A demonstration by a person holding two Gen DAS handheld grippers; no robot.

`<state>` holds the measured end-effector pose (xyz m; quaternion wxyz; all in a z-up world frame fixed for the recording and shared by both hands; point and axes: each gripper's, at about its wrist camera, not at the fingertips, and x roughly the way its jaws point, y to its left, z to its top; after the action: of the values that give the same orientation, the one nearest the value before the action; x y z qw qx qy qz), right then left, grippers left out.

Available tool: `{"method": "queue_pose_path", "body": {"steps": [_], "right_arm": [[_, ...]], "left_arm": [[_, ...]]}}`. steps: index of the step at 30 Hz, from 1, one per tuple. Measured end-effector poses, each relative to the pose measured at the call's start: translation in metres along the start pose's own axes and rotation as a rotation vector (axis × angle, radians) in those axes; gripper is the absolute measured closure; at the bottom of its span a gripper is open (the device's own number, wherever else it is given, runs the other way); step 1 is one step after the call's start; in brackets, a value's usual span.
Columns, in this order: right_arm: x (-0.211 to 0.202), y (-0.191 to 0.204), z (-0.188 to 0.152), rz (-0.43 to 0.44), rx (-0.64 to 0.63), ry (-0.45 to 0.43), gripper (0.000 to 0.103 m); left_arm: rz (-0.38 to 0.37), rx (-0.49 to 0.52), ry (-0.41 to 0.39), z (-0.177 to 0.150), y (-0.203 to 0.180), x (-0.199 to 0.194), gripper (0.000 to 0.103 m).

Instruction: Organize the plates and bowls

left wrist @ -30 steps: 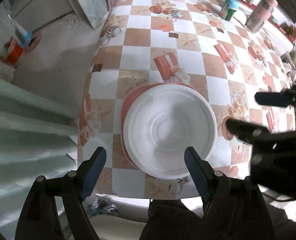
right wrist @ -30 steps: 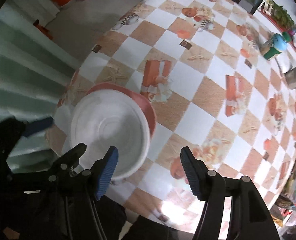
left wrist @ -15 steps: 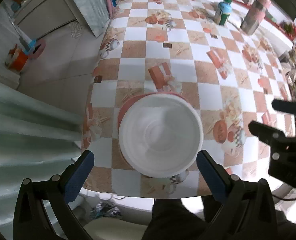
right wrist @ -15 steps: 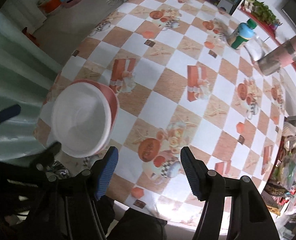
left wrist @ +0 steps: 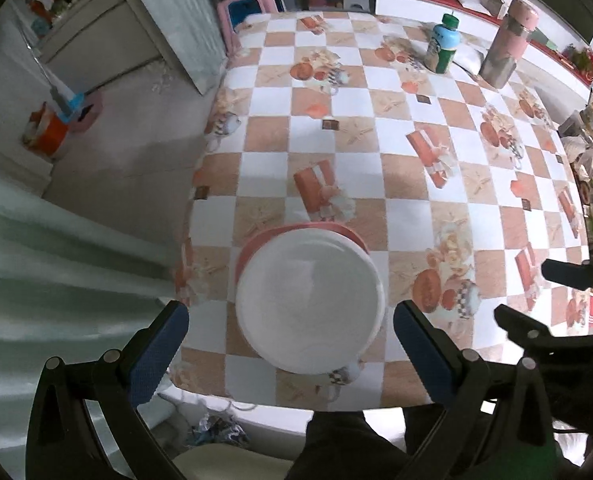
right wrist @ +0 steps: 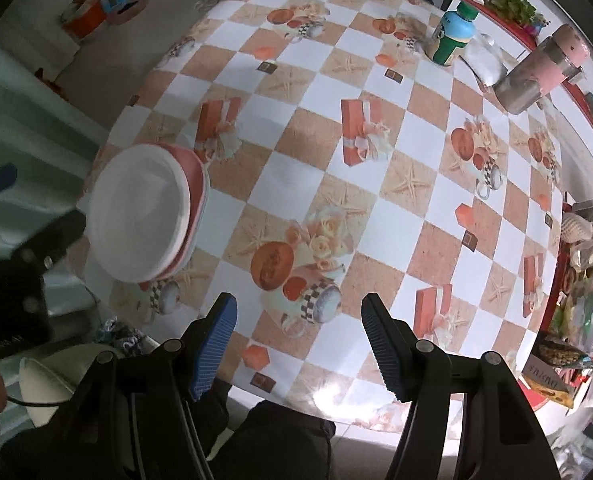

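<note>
Since earlier frame, left tongs widened, lifted off white bowl; we left it nested in pink bowl near surface edge; right tongs part-open, empty

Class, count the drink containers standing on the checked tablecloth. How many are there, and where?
2, both at the table's far end: a green bottle with a blue label and, beside it, a pink and steel flask. Clutter along the table's side may hide more.

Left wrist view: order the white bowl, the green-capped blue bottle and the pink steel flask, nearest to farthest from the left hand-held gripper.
1. White round bowl, stacked on pink dishes, just ahead of the left hand-held gripper.
2. Green-capped blue bottle, far side of table.
3. Pink-topped steel flask, far right; only slightly beyond the bottle.
</note>
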<state>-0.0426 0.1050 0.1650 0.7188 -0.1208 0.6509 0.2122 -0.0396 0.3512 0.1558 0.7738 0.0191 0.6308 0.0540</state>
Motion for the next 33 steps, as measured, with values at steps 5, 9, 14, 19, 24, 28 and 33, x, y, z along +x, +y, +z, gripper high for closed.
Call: {"method": "queue_pose_path", "body": {"steps": [5,9,14,19,24,28,33], "right_arm": [[0.001,0.0,-0.001,0.004,-0.033,0.01,0.037],[0.004,0.006,-0.001,0.031,-0.07,0.027,0.037],[0.005,0.027,-0.001,0.043,-0.172,0.039,0.037],[0.007,0.039,0.0,0.05,-0.23,0.048,0.037],[0.008,0.046,0.003,0.049,-0.257,0.049,0.037],[0.009,0.052,0.005,0.046,-0.276,0.053,0.037],[0.009,0.06,0.006,0.044,-0.291,0.053,0.037]], "left_arm": [[-0.005,0.018,-0.004,0.003,-0.008,-0.004,0.001],[-0.027,0.001,0.002,0.001,-0.004,-0.006,0.001],[-0.074,-0.038,0.002,-0.004,0.006,-0.01,0.001],[-0.118,-0.086,0.047,-0.01,0.017,-0.009,0.001],[-0.101,-0.159,0.064,-0.018,0.034,-0.003,0.001],[-0.089,-0.169,0.058,-0.021,0.042,-0.007,0.001],[-0.083,-0.17,0.056,-0.023,0.044,-0.008,0.001]]}}
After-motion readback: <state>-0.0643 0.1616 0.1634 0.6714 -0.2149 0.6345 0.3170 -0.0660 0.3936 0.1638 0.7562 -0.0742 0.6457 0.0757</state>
